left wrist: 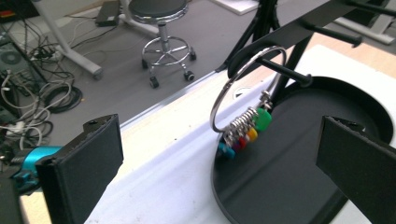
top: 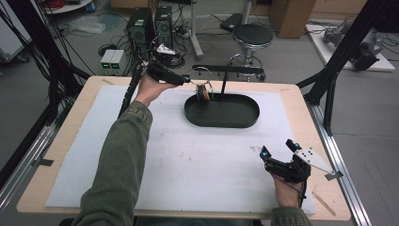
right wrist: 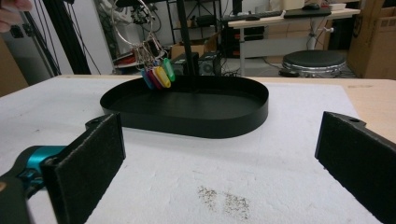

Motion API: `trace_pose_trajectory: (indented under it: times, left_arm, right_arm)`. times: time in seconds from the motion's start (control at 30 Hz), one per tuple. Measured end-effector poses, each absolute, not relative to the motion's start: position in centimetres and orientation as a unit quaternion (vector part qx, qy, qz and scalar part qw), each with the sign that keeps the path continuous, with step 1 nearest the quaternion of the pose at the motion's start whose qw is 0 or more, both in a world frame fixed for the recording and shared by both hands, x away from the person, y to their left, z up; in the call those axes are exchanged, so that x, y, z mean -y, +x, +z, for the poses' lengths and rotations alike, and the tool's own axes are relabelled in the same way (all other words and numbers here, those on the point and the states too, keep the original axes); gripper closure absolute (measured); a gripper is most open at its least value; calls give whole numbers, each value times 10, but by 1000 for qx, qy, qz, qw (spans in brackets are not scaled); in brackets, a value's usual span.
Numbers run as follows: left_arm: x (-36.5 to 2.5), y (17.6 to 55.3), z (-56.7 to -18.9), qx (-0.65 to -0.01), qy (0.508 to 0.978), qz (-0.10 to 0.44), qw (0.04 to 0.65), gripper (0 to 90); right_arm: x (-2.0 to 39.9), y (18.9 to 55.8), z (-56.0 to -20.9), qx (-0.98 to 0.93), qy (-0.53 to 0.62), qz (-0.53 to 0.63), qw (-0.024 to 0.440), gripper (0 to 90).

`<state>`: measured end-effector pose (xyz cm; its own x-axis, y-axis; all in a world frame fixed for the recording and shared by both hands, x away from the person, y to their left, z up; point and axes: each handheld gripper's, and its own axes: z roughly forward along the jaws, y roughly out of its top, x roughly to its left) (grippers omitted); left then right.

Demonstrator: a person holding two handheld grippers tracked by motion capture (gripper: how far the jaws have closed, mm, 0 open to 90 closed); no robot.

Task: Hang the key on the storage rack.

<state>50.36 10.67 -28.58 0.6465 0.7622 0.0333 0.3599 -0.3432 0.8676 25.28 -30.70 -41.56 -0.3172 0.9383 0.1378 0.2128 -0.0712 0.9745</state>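
A large metal key ring [left wrist: 243,88] hangs on a peg of the black rack [top: 228,69], above the left end of the black oval tray [top: 244,121]. Several coloured tags [left wrist: 245,133] dangle from the ring [right wrist: 135,28]; the tags [right wrist: 158,74] hang over the tray's rim [right wrist: 187,126]. My left gripper [top: 190,80] is held just left of the ring [top: 203,87], open, with nothing between its fingers [left wrist: 81,163]. My right gripper [top: 277,153] stays low near the table's front right, open and empty, facing the tray.
A white mat [top: 188,160] covers the wooden table [top: 301,99]. Beyond the far edge are a round stool [top: 253,35], computer towers [top: 141,26] and loose cables on the floor. Black frame posts [top: 339,56] stand at the table's right side.
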Motion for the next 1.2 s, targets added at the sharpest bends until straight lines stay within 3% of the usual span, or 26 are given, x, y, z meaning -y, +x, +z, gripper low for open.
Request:
trace_pose_trajectory:
  times: [1.2]
  left_arm:
    - [-150, 450, -309, -343, 774, 206, 491, 17]
  right_arm:
    - [305, 254, -415, -597, 483, 549, 331, 5]
